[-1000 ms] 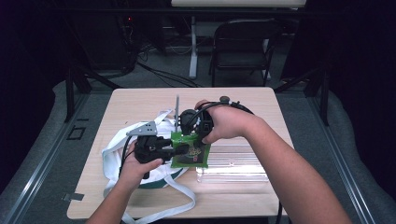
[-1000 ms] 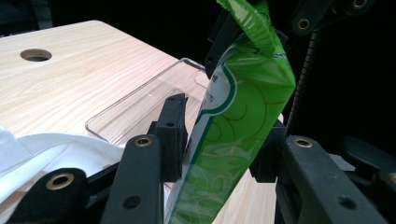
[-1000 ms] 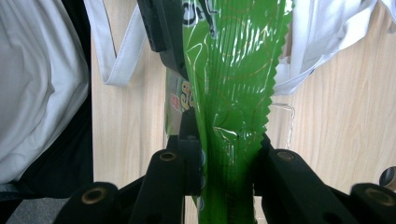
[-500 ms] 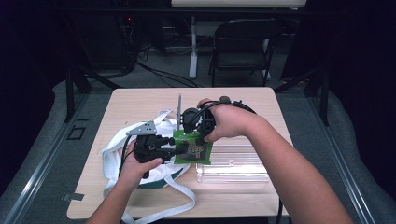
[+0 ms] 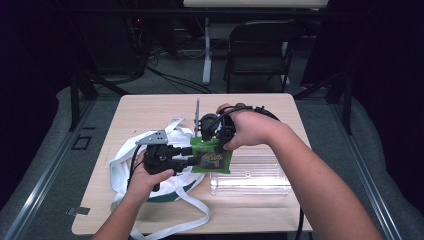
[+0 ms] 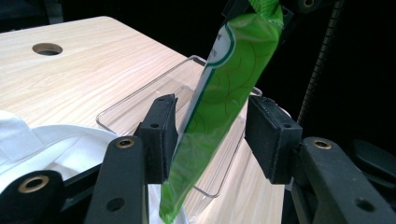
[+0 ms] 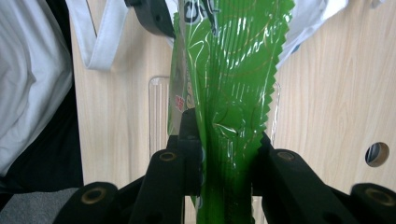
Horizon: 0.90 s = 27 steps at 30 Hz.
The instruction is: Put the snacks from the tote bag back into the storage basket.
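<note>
Left tongs (image 6: 210,135) just opened off the green packet (image 6: 219,107); right tongs (image 7: 224,154) stay clamped on it.

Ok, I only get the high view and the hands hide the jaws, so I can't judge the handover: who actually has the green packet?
Observer: The right gripper does. In its view the jaws are clamped on the packet.
Operator: And the left?
Observer: The left gripper has just been opening. The packet hangs between its pads, with a clear gap on one side.
Operator: What's under it?
Observer: The clear tray. The right gripper view shows it directly behind the packet.
</note>
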### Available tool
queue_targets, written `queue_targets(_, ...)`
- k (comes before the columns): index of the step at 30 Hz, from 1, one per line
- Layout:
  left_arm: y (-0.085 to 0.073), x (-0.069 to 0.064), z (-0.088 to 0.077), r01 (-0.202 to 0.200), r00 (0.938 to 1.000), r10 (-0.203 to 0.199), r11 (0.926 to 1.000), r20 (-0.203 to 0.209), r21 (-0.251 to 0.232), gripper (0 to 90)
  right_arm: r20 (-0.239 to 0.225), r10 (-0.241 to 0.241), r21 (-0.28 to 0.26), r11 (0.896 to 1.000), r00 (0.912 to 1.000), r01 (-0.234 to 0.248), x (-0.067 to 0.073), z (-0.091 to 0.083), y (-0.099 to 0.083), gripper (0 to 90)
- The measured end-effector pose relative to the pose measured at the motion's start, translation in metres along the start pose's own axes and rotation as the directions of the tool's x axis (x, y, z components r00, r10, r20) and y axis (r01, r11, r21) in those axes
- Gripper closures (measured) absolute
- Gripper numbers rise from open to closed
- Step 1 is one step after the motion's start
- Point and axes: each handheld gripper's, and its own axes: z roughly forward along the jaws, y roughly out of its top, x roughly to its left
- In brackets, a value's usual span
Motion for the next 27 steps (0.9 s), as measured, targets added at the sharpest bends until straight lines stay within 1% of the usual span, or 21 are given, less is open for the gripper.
queue_targets(1, 0.0, 0.0, 0.0, 0.002, 1.0, -0.002, 1.0, 0.0, 0.0, 53.5, 0.004, 0.004, -0.007, 1.0, 1.0, -0.004, 0.0, 0.0, -0.001, 75.0)
queue_targets(2, 0.0, 0.0, 0.0, 0.001, 1.0, -0.001, 1.0, -0.002, 0.0, 53.5, 0.005, 0.003, 0.001, 1.0, 1.0, -0.003, -0.001, 0.0, -0.002, 75.1)
queue_targets(9, 0.0, 0.001, -0.001, 0.004, 1.0, -0.004, 1.0, -0.004, -0.004, 53.5, 0.02, 0.018, -0.004, 1.0, 0.9996, -0.018, -0.004, -0.003, -0.012, 75.1)
queue_targets(12, 0.0, 0.002, -0.001, 0.002, 1.0, -0.002, 1.0, -0.005, -0.001, 53.5, 0.029, 0.021, 0.006, 1.0, 0.9993, -0.022, -0.006, -0.004, -0.016, 75.1)
queue_targets(13, -0.001, 0.002, -0.001, 0.002, 1.0, -0.002, 1.0, -0.006, -0.001, 53.5, 0.029, 0.03, 0.002, 1.0, 0.9991, -0.03, -0.006, -0.003, -0.017, 75.1)
queue_targets(18, -0.001, 0.003, -0.002, 0.01, 0.9999, -0.01, 0.9999, -0.009, -0.001, 53.5, 0.04, 0.037, 0.009, 0.999, 0.9985, -0.037, -0.008, -0.005, -0.024, 75.1)
queue_targets(25, -0.002, 0.004, -0.002, 0.012, 0.9998, -0.012, 0.9999, -0.015, -0.004, 53.5, 0.055, 0.065, 0.004, 0.998, 0.9964, -0.065, -0.011, -0.006, -0.034, 75.1)
queue_targets(26, -0.002, 0.005, -0.002, 0.013, 0.9998, -0.013, 0.9999, -0.015, -0.004, 53.5, 0.057, 0.061, 0.012, 0.998, 0.9965, -0.061, -0.011, -0.006, -0.035, 75.1)
queue_targets(27, -0.002, 0.005, -0.002, 0.013, 0.9998, -0.013, 0.9999, -0.017, -0.004, 53.5, 0.058, 0.064, 0.009, 0.998, 0.9963, -0.064, -0.012, -0.006, -0.036, 75.1)
